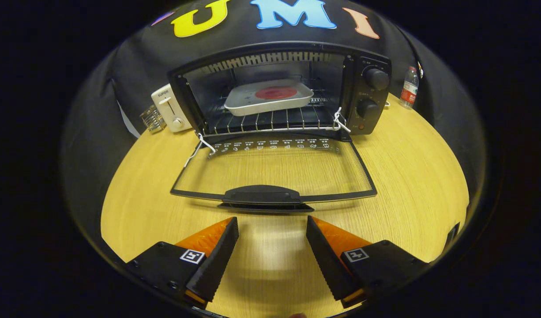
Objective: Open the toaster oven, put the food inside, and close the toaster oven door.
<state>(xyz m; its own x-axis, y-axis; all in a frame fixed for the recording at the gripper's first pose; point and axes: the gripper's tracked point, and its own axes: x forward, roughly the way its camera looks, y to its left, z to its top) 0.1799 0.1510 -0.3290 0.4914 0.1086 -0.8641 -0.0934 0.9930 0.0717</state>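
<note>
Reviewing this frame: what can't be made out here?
- Food on the tray in the toaster oven: a red patch, too small to identify.
- Markings on the open door: too small to read.
- Rack beside the toaster: partly hidden by it.
- Gripper is open and holds nothing.

Dim booth, glare on table (407, 176), strong fisheye warp, edges maybe blurred.

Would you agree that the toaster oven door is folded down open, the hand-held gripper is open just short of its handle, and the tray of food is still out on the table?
Not quite: the gripper view shows the tray of food on the rack inside the toaster oven, not on the table. The rest holds: the door is folded down open, and the hand-held gripper is open just short of its handle.
</note>
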